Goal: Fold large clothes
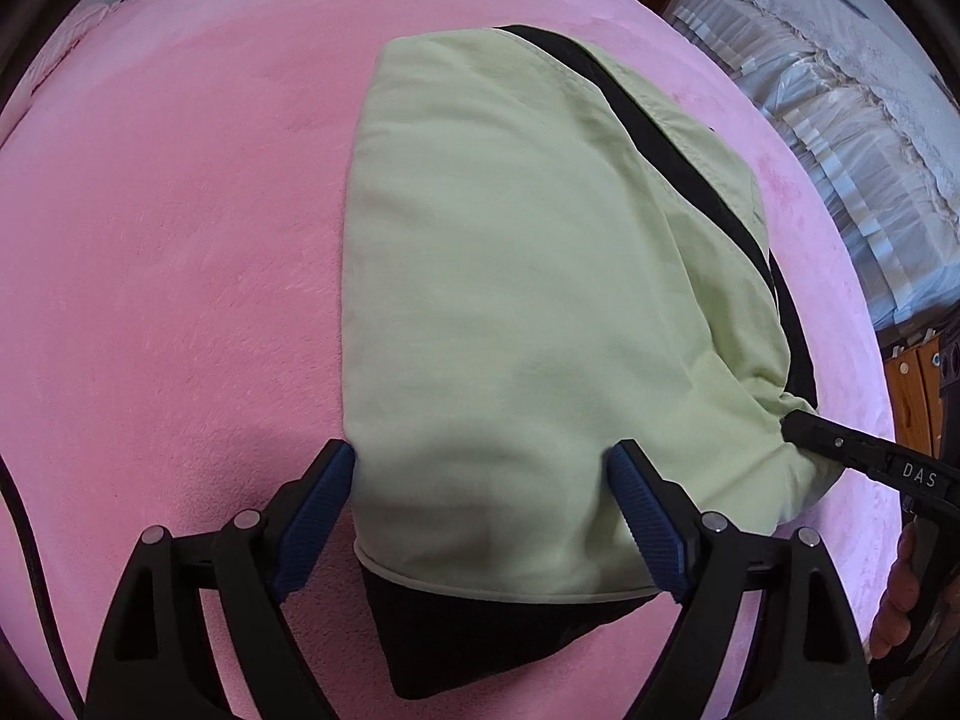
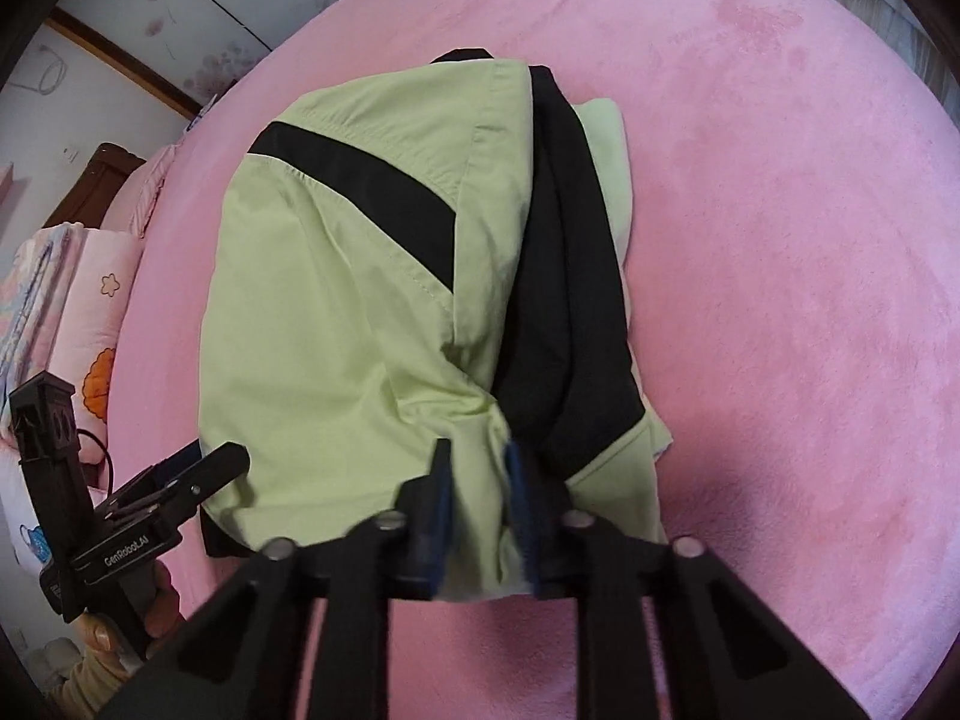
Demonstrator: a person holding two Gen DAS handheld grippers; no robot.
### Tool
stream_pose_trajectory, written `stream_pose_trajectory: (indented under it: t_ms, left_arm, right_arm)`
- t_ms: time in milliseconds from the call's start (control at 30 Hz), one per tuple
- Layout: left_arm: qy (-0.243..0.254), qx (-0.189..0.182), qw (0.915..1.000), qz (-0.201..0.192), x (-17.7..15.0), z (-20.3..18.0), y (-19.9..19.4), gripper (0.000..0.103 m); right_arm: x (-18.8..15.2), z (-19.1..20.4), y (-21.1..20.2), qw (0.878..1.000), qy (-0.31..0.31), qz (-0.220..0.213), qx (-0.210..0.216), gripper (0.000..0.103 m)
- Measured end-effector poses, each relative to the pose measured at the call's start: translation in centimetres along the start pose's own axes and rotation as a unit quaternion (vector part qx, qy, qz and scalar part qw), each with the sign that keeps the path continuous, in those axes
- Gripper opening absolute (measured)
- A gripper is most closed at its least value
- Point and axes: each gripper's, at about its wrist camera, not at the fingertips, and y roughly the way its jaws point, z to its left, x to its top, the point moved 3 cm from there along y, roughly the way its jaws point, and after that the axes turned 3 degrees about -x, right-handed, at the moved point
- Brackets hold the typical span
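A light green garment with black bands [image 1: 510,276] lies folded into a thick bundle on the pink bed cover [image 1: 180,240]. My left gripper [image 1: 483,468] stands open, its blue pads [image 1: 318,510] astride the bundle's near corner; the cloth there lies flat and unbunched. My right gripper [image 2: 477,453] is shut on a gathered pinch of the green cloth at the near edge of the garment [image 2: 336,312], beside a black panel. From the left wrist view the right gripper [image 1: 798,426] bites the bundle's right corner. The left gripper [image 2: 204,468] shows at the bundle's left corner.
Pink patterned pillows and quilts [image 2: 78,300] are piled at the bed's left side by a dark wooden headboard [image 2: 102,174]. White frilled fabric [image 1: 840,120] and wooden furniture [image 1: 912,384] stand past the bed's right edge. A hand [image 1: 900,594] holds the right gripper's handle.
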Motion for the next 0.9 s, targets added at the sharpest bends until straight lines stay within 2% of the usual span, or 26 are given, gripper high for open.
stream_pose_trajectory:
  t_ms: [67, 167, 233, 300, 333, 400, 467, 533, 633, 700, 733, 800, 867, 900]
  left_arm:
    - [0.002, 0.001, 1.0, 0.0, -0.1, -0.1, -0.2, 0.085]
    - [0.003, -0.008, 0.9999, -0.013, 0.0, -1.0, -0.8, 0.085]
    - [0.014, -0.008, 0.9995, -0.026, -0.2, -2.0, -0.9, 0.085]
    - [0.039, 0.014, 0.9987, -0.031, -0.8, -2.9, -0.3, 0.085]
    - [0.047, 0.025, 0.9981, -0.032, -1.1, -3.3, 0.0, 0.086]
    - [0.068, 0.051, 0.9955, -0.041, -1.7, -4.1, 0.7, 0.093]
    - [0.081, 0.068, 0.9935, -0.043, -2.0, -4.4, 1.5, 0.097]
    - [0.083, 0.069, 0.9932, -0.044, -2.1, -4.6, 1.6, 0.098]
    - [0.085, 0.064, 0.9937, -0.036, -1.9, -4.7, 1.6, 0.098]
    - [0.082, 0.058, 0.9945, -0.028, -1.8, -4.2, 1.1, 0.098]
    - [0.08, 0.055, 0.995, -0.022, -1.7, -4.2, 1.0, 0.098]
    - [0.067, 0.037, 0.997, -0.016, -0.9, -3.7, 0.2, 0.098]
    - [0.049, 0.01, 0.9984, -0.028, 0.1, -3.4, -1.3, 0.098]
    - [0.044, 0.001, 0.9984, -0.037, 0.8, -2.9, -1.9, 0.098]
  right_arm:
    - [-0.2, 0.0, -1.1, 1.0, -0.001, -0.031, 0.007, 0.005]
    - [-1.0, 0.5, -5.1, 0.993, -0.024, -0.117, -0.006, 0.004]
    - [-1.8, -0.5, -6.2, 0.99, -0.014, -0.142, -0.02, 0.003]
    - [-2.5, -2.0, -5.4, 0.988, -0.004, -0.142, -0.053, 0.001]
    - [-3.0, -3.0, -4.2, 0.99, 0.009, -0.129, -0.063, 0.001]
    - [-3.8, -5.0, -1.7, 0.991, 0.037, -0.1, -0.083, 0.0]
    - [-4.3, -6.1, -0.4, 0.988, 0.045, -0.09, -0.114, 0.0]
    - [-4.3, -6.7, -0.9, 0.988, 0.064, -0.094, -0.102, 0.0]
    - [-3.4, -5.6, -3.5, 0.984, 0.053, -0.126, -0.11, 0.0]
    - [-2.6, -4.5, -4.9, 0.985, 0.043, -0.142, -0.087, 0.001]
    - [-2.0, -3.8, -5.6, 0.985, 0.037, -0.147, -0.076, 0.003]
    - [-0.4, -2.4, -6.0, 0.988, 0.022, -0.146, -0.054, 0.016]
    - [1.4, -1.3, -5.8, 0.989, 0.015, -0.144, -0.037, 0.042]
    - [2.6, -0.8, -5.4, 0.99, 0.013, -0.14, -0.029, 0.046]
